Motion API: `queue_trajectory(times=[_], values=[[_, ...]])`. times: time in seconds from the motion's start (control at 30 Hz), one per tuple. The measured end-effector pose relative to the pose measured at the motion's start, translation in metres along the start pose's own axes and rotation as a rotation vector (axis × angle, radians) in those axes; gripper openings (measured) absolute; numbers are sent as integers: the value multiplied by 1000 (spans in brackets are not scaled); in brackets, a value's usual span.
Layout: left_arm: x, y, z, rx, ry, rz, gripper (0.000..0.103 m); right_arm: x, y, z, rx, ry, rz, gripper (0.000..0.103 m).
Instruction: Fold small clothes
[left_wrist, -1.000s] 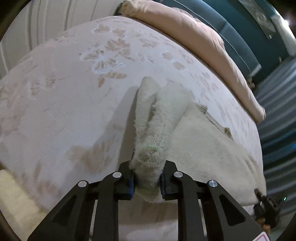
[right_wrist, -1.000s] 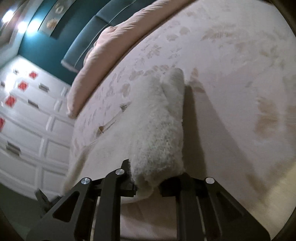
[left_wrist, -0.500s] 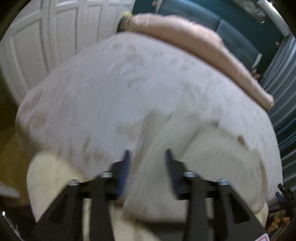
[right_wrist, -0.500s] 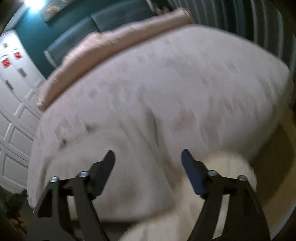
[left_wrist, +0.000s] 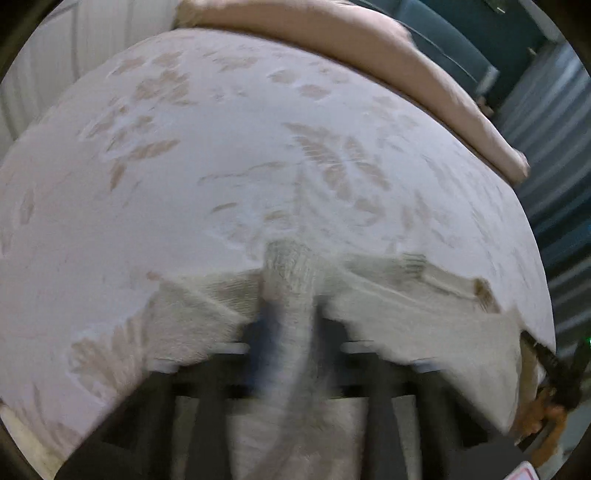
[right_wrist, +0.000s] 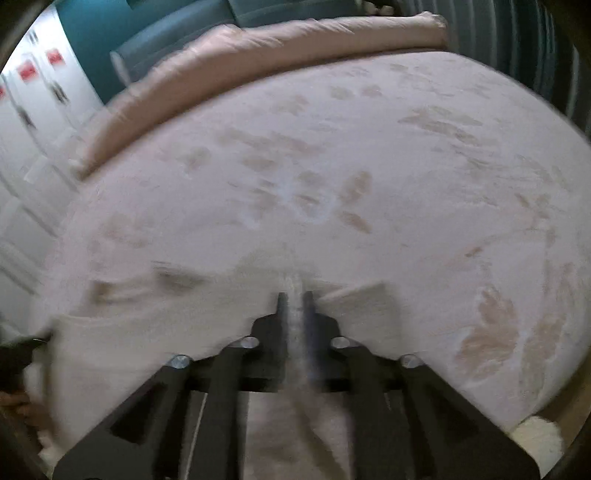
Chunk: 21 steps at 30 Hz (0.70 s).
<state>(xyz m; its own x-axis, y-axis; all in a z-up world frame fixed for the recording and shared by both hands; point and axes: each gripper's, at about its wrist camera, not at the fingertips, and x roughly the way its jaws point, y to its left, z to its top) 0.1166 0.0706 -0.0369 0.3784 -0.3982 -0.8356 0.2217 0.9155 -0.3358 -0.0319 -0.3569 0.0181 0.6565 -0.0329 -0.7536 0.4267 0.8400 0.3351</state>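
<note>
**Both tongs pinching the near edge of the fluffy garment**

Biggest thing in both shots is the bed (left_wrist: 221, 177), covered in a pale spread with a faded leaf print. A long pinkish bolster (left_wrist: 369, 40) runs across the far end, with the teal headboard (right_wrist: 173, 40) behind it. Only the right wrist view catches the white panelled cupboard doors (right_wrist: 33, 110) with red tags; the left one gets striped grey-blue curtains (left_wrist: 546, 122) instead.

The cream fuzzy garment (left_wrist: 424, 314) lies flat at the near edge of the bed. The left view shows its brownish patch near the far edge pretty clearly; in the right view the same bit is just a blurry smear.

The left gripper (left_wrist: 291, 332) is clamped on a bunched-up ridge of the garment, pretty motion-blurred. The right gripper (right_wrist: 294, 306) has its jaws nearly together on a thin fold of the same cloth, much sharper here. Each view catches a sliver of the opposite hand at its edge.
</note>
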Motion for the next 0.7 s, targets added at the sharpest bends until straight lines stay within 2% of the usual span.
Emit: queue_trajectory(times=[0.07, 0.1, 0.13, 0.17, 0.2, 0.27, 0.3, 0.33, 0.37, 0.4, 0.43, 0.47, 0.53, 0.57, 0.63, 0.67, 0.7], values=[[-27, -9, 5, 19, -97, -22, 8, -39, 0, 8, 54, -135, 152, 7], [-50, -16, 10, 26, -168, -34, 8, -67, -3, 13, 84, -230, 230, 7], [-65, -19, 14, 23, -213, -52, 8, -86, -6, 16, 106, -293, 279, 7], [-77, -22, 18, 15, -250, -58, 8, -96, -9, 19, 117, -327, 288, 6], [-81, -22, 22, 6, -276, -47, 8, -98, -14, 22, 121, -347, 255, 6], [-61, -20, 27, 25, -249, -4, 8, -71, -22, 26, 85, -269, 133, 6], [-33, -16, 27, 39, -181, 50, 8, -33, -29, 24, 53, -145, 24, 7], [-10, -11, 23, 39, -111, 78, 8, -6, -35, 20, 56, -51, -39, 7], [10, -6, 17, 29, -50, 111, 8, 11, -41, 14, 83, 1, -79, 7], [23, -2, 9, 15, -4, 126, 8, 11, -45, 10, 140, -8, -25, 6], [22, -1, 2, 7, -21, 119, 8, -1, -42, 10, 167, -67, 36, 6], [16, -3, 0, 9, -51, 117, 8, -16, -36, 11, 157, -121, 56, 6], [16, -3, -1, 8, -55, 123, 8, -24, -33, 11, 137, -155, 56, 7], [20, -1, 0, 3, -48, 127, 8, -9, -35, 10, 113, -105, 15, 7], [36, 2, 0, -4, -22, 154, 12, 22, -41, 3, 62, 17, -120, 7], [39, 3, 1, -9, -23, 160, 14, 35, -46, -2, 65, 68, -149, 8], [39, 2, 1, -9, -30, 172, 16, 28, -43, -3, 82, 38, -138, 10]])
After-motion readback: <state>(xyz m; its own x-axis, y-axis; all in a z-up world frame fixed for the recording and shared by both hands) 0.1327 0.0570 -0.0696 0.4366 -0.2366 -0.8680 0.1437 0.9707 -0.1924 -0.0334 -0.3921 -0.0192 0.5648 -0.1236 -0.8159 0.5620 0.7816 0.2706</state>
